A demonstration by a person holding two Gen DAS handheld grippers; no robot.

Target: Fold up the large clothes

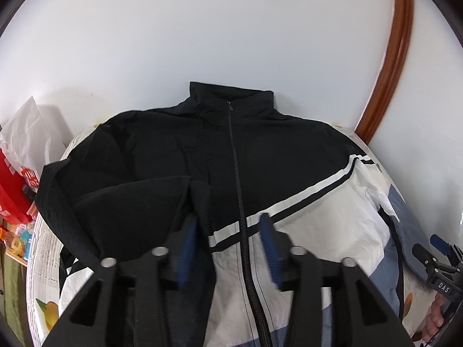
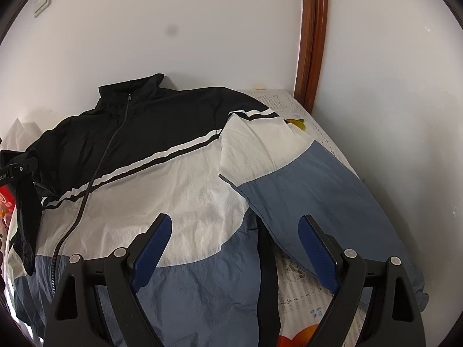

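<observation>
A zipped jacket (image 1: 162,150) in black, white and blue lies front up on the table, collar towards the wall. Its black sleeve (image 1: 124,202) is folded across the chest. My left gripper (image 1: 228,218) hovers over the zip line with its blue pads partly apart; no cloth is pinched between them. In the right wrist view the jacket (image 2: 173,179) fills the middle, and its white and blue sleeve (image 2: 303,179) lies straight along the right side. My right gripper (image 2: 235,221) stands wide open above the hem and that sleeve, holding nothing.
Newspaper (image 2: 301,286) covers the table (image 1: 39,263). A white wall stands just behind the collar, with a brown wooden frame (image 2: 314,43) at the right. A white plastic bag (image 1: 26,130) and red packaging (image 1: 11,190) crowd the left edge. A hand (image 1: 434,315) holds the right gripper.
</observation>
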